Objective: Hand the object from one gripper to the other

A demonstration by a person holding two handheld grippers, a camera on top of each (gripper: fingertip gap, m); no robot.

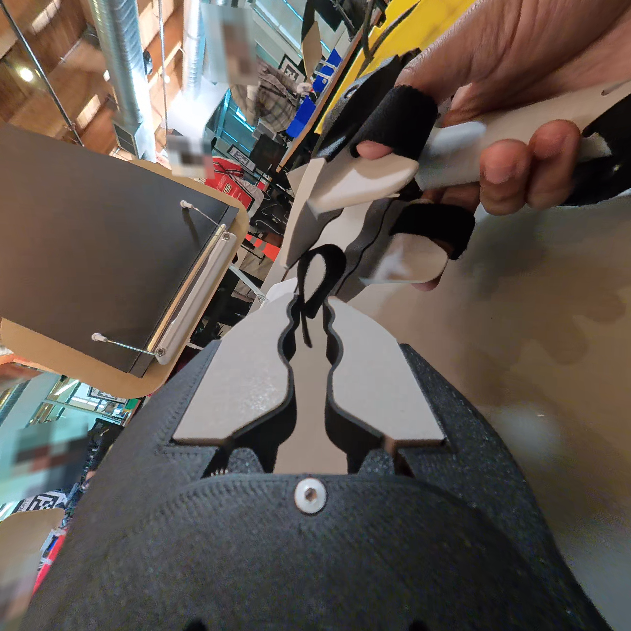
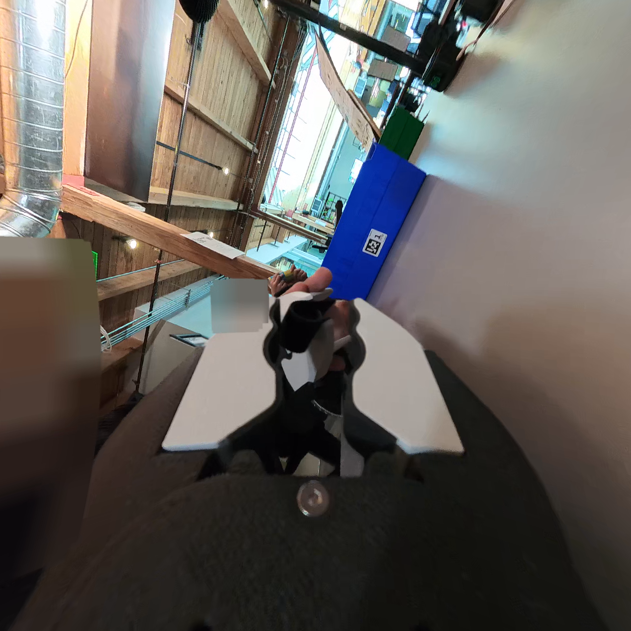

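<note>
My left tongs [image 1: 309, 307] pinch the black cord loop [image 1: 319, 273] at its tail, leaving the loop free for my right tongs [image 1: 300, 235], whose spread I cannot tell.

Both views are bright with daylight. In the right wrist view a tall window [image 2: 307, 143] blows out to white glare, and the near tool body is soft. Wide-angle bending warps the edges. Soft shadows mottle the pale worktop [image 1: 546, 341].
</note>
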